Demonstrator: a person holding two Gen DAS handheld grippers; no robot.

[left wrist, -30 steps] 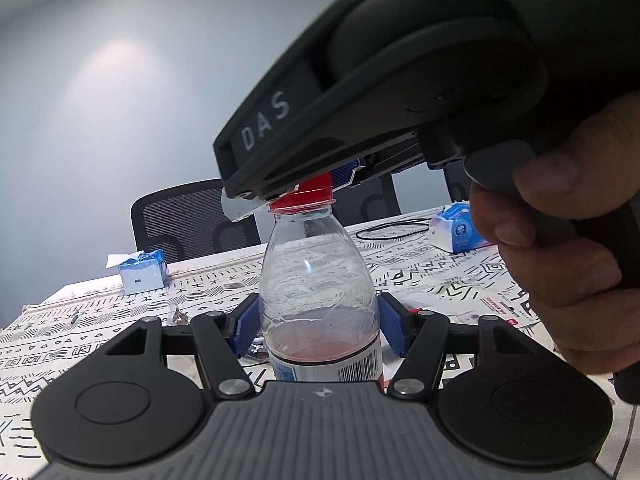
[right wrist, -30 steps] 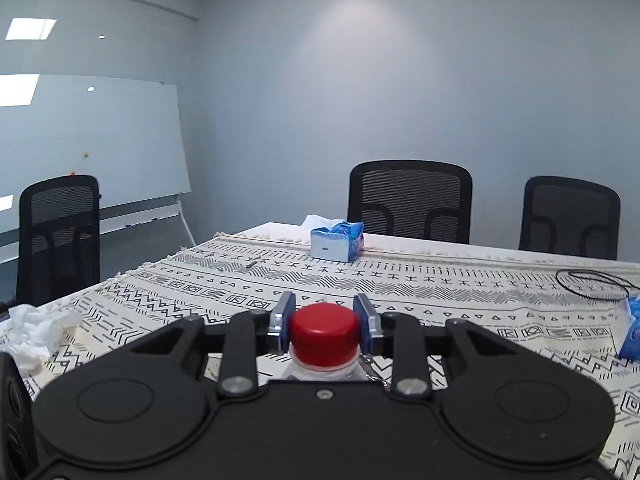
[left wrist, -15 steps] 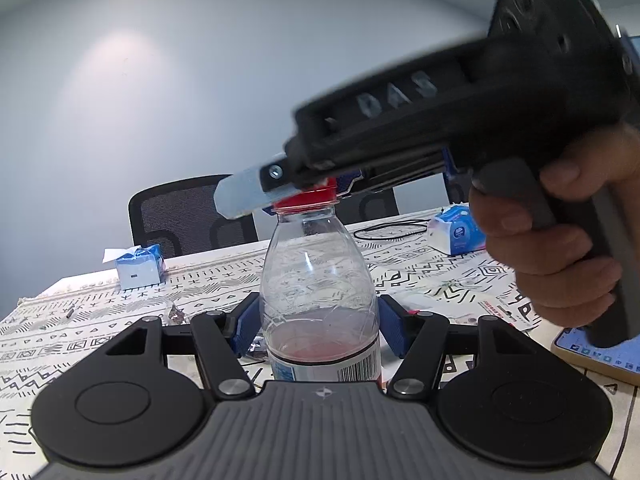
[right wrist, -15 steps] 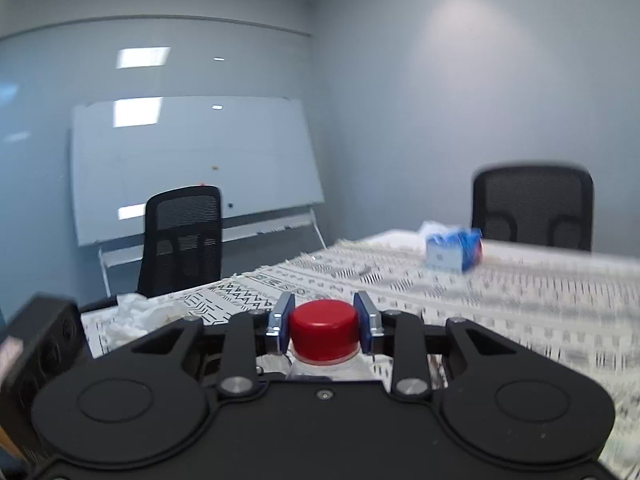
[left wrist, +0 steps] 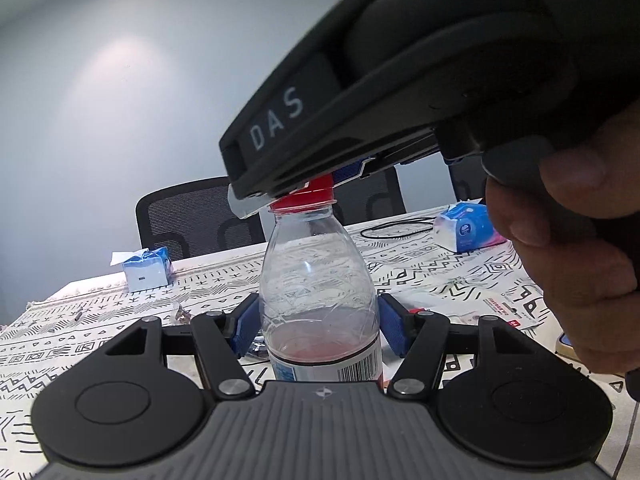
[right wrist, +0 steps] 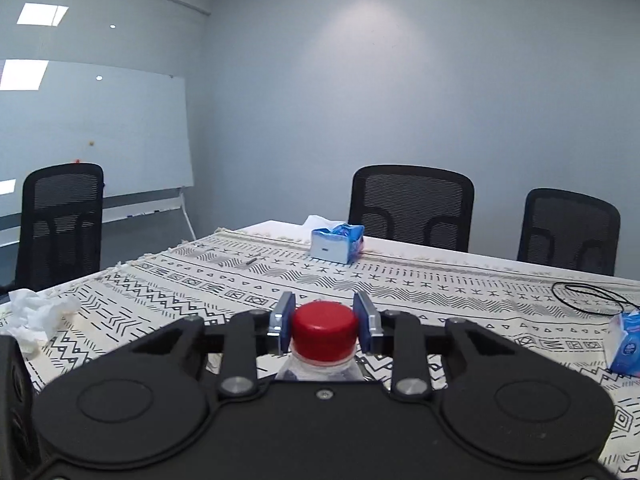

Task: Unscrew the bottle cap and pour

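- Swung back since half a second ago: right gripper [left wrist: 320, 184] once more angled across the top of the left wrist view, jaws just closed further, red cap [left wrist: 306, 200] between them.
- Left wrist view: left gripper [left wrist: 318, 328] clamped on the clear bottle [left wrist: 318, 280], blue pads [left wrist: 244, 328] pressed to both sides; upright on the patterned tablecloth [left wrist: 100, 336], a little reddish liquid at the bottom. Hand [left wrist: 568, 264] wrapped round the right gripper's handle. Tissue box [left wrist: 146, 270] far left, tissue pack [left wrist: 466, 226] far right.
- Right wrist view: right gripper [right wrist: 324, 322] pinching the red cap [right wrist: 324, 326] on both sides, cap seated on the bottle neck [right wrist: 318, 368]. Beyond: tissue box [right wrist: 336, 242], crumpled tissue [right wrist: 34, 314], black cable [right wrist: 588, 300], office chairs [right wrist: 412, 206], whiteboard [right wrist: 92, 136].
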